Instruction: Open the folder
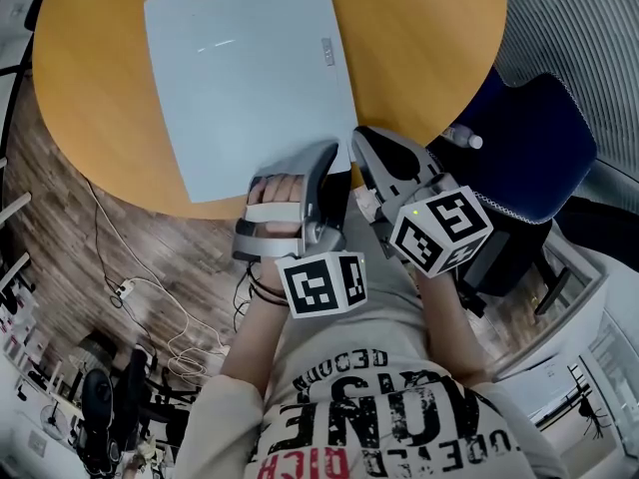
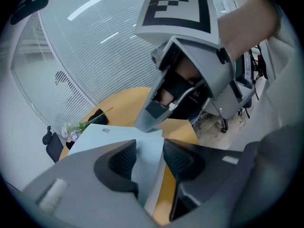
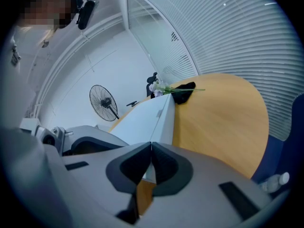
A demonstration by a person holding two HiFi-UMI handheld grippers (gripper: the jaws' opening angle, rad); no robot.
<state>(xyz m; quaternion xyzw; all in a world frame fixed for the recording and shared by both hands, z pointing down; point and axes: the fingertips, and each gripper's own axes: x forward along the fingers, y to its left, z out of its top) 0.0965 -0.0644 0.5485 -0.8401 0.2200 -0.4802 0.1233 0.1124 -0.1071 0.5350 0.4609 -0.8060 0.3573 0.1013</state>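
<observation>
Carefully now: the large pale blue-white plastic folder (image 1: 250, 68) lies flat and closed on the round orange wooden worktop (image 1: 429, 38), with its near edge right at the rim in front of you.

Your right hand-held gripper (image 3: 151, 148) is clenched, pads together, at the folder's near right corner. It seems to pinch that corner, though the cover is so thin that I cannot be certain anything sits between the pads. Your left hand-held gripper (image 2: 149, 151) is released, jaws wide apart, straddling the near edge with the pale cover between them but not pressed.

The main risk is closing the left jaws over the full thickness. You would then catch both covers, and the whole folder would rise instead of opening.

If the right pinch also spans both covers, it would clamp the folder shut against your lift.

The worktop looks smooth, so a pull towards you could drag the folder off the rim.

The two grippers sit just beside each other, so a roll of either wrist could knock them together.
</observation>
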